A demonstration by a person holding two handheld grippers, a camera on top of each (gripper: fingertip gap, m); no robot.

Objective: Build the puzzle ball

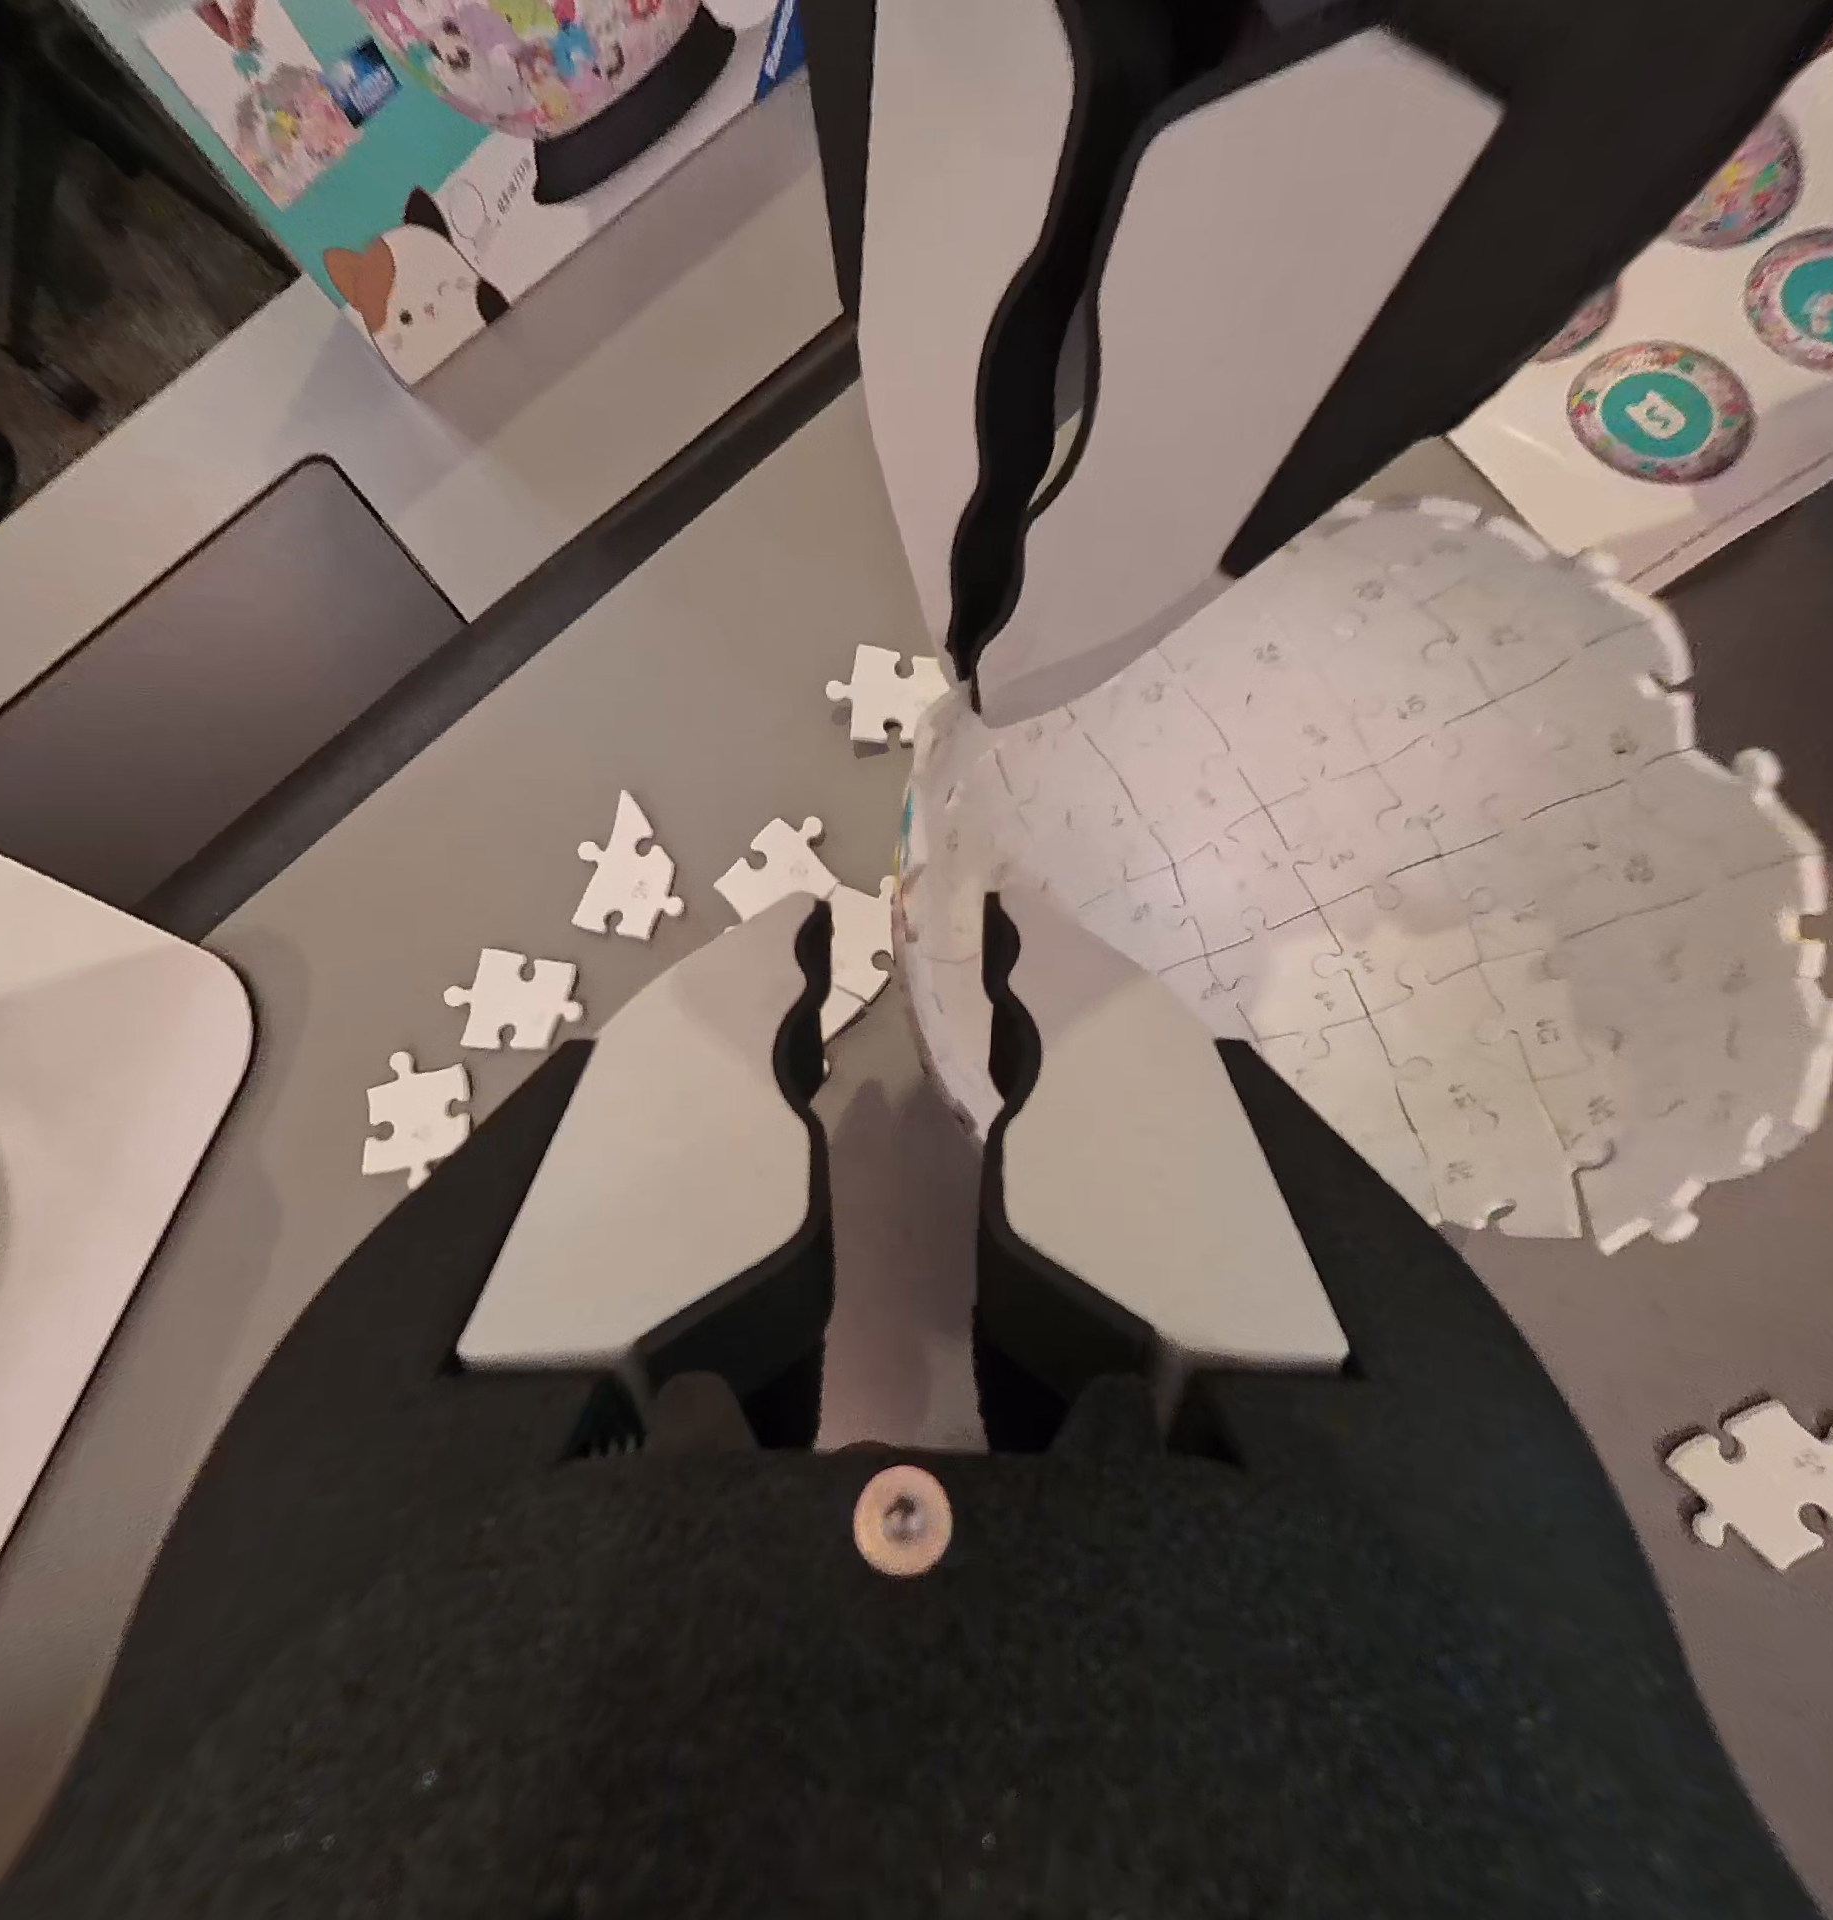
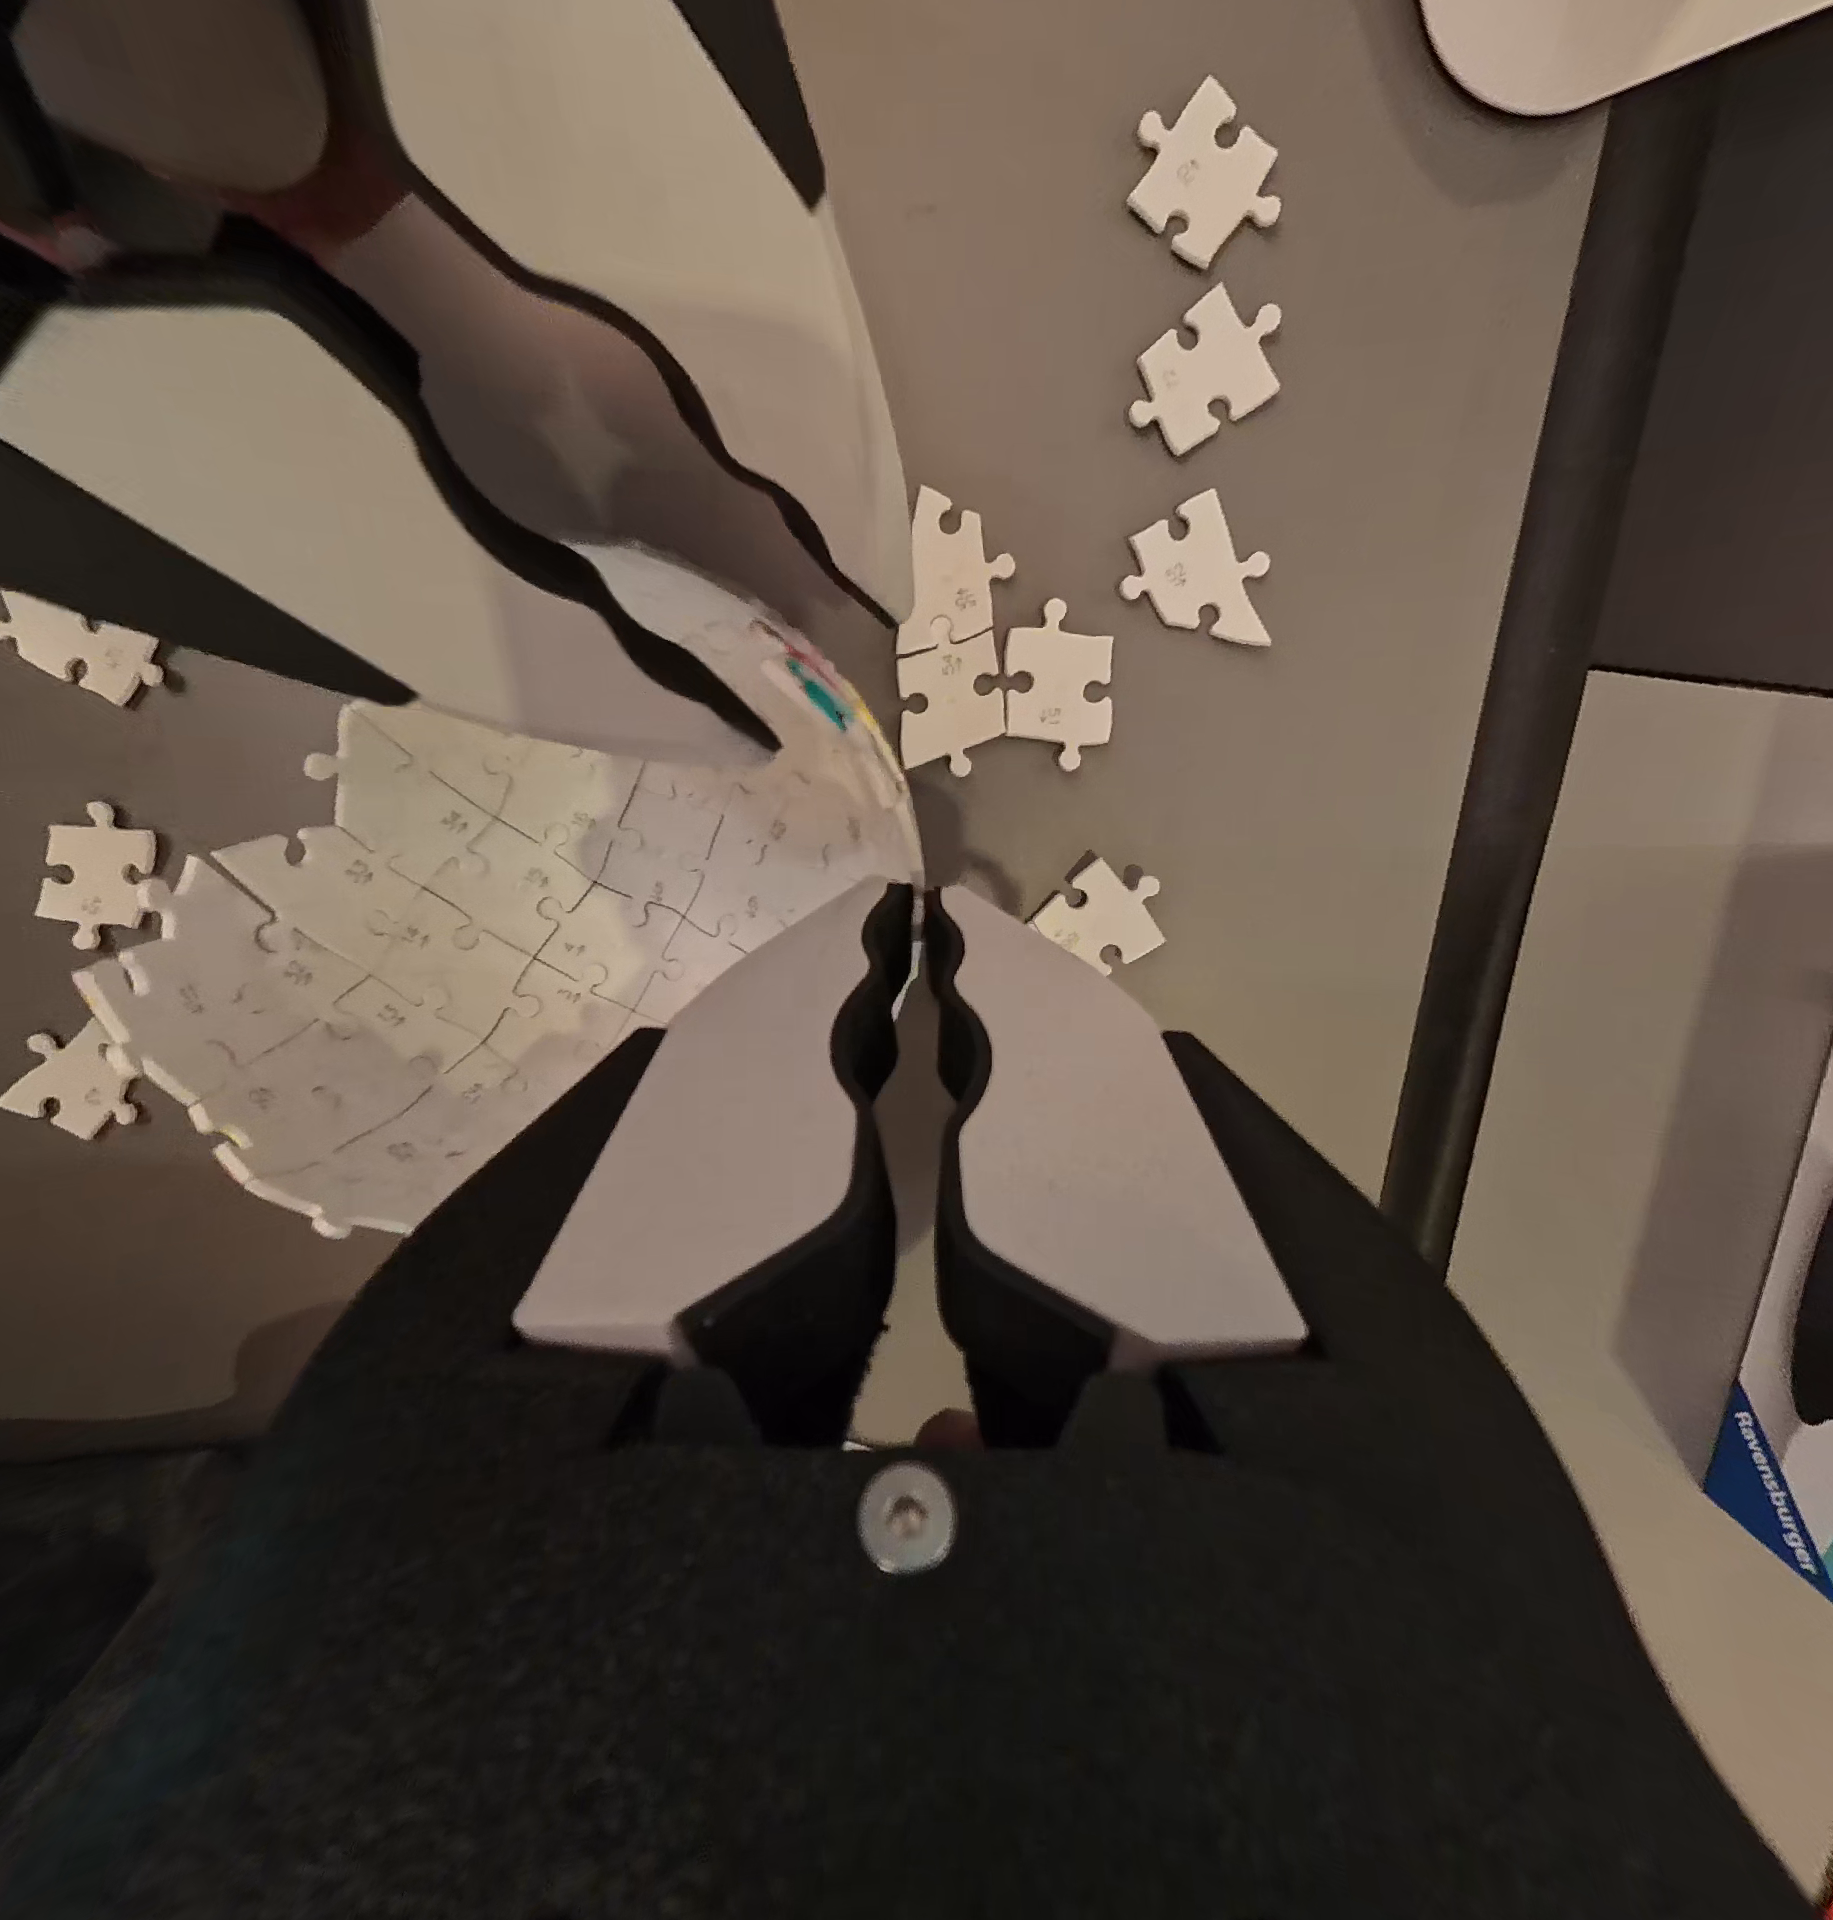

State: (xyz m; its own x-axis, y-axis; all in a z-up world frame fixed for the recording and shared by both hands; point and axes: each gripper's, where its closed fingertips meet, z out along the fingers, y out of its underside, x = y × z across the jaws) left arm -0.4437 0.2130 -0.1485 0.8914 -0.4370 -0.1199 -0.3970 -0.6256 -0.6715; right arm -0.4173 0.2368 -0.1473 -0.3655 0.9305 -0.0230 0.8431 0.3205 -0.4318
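Left wrist view is showing the puzzle ball [image 1: 1411,914], a half-built curved shell of joined white pieces, lying open side up on the grey table [image 1: 683,644] with its numbered inner face showing and its knobbed rim ragged. The left gripper [image 1: 907,914] is reaching in from below with its jaws a narrow gap apart, straddling the near edge of the shell: the right finger is lying against the inner face, the left finger is sitting outside it. Whether the pads are actually pinching the rim, I cannot tell. The right gripper [image 1: 969,681] is coming in from the top of this view, its jaws closed down on the shell's rim at the far side.

In the right wrist view that same right gripper [image 2: 922,899] is nipping the thin edge of the puzzle ball [image 2: 455,935], where a strip of the coloured outer print is peeking out, while the left gripper [image 2: 839,675] is entering from the upper left.

Loose white puzzle pieces [image 1: 517,997] are lying flat on the table just beside the shell, a few of them already joined in a small cluster [image 2: 995,665], and one more piece [image 1: 1764,1475] is sitting apart. Beyond them the puzzle box [image 1: 455,177] is standing at the table's far edge, and an instruction sheet [image 1: 1722,343] with pictured spheres is lying near the shell.
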